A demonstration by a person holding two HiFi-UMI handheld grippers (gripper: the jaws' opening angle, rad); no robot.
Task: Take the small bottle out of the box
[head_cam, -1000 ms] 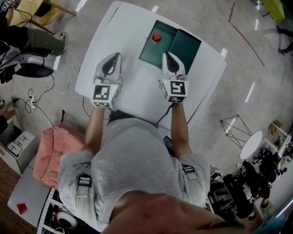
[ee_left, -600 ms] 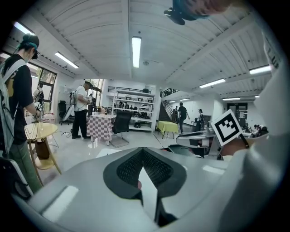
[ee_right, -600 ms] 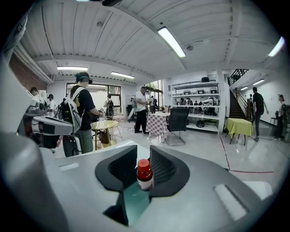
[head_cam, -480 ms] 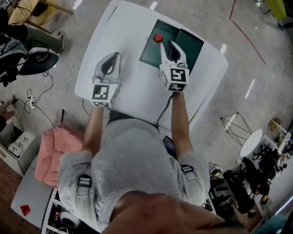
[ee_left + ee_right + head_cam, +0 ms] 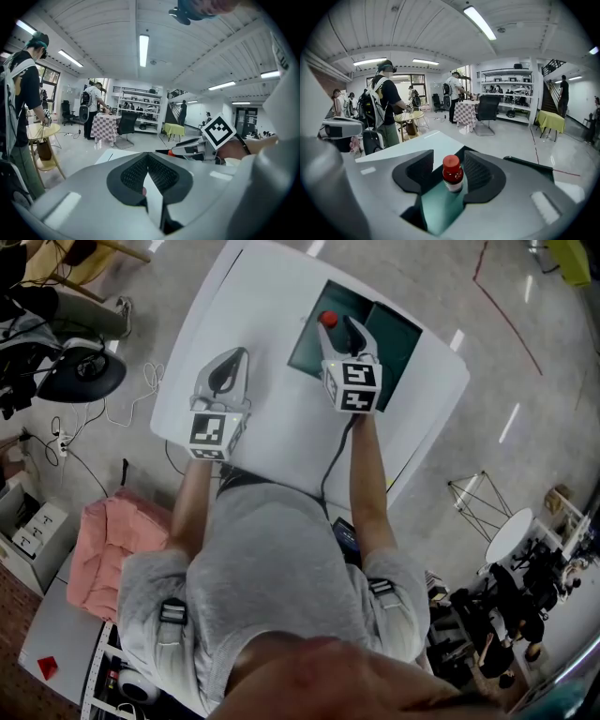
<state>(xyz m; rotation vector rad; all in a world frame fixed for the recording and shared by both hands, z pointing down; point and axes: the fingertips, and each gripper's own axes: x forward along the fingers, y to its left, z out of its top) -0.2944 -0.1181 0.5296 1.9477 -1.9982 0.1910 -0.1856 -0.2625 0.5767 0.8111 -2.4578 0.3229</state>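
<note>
Nearest to me, my left claw (image 5: 234, 357) hangs over the bare white table (image 5: 253, 306), well clear of the job. In the left gripper view its jaws are pressed together with nothing between them, so I judge it is only waiting. Further out, my right claw (image 5: 342, 326) reaches over the near edge of the open dark green box (image 5: 309, 357). Its jaws are spreading wide, and the small bottle (image 5: 453, 174) stands upright between them. It has a red cap, dark sides and a pale label, and there is a clear gap on each side, so neither of the pads (image 5: 480, 173) touches it and I have hold of nothing yet. From the head view the bottle (image 5: 327, 319) sits in the left half of the box, towards its far side, just ahead of my fingertips. I read this as the approach, lining up for the grasp, with the bottle not yet taken. The next move calls for easing forward until the bottle's body sits squarely between the pads. Then I close on the body below the cap, firmly enough that it won't tip or slide, and lift straight up so it clears the box wall before I carry it away. Beyond the table are people, chairs and shelves, none of which matter to this job.
</note>
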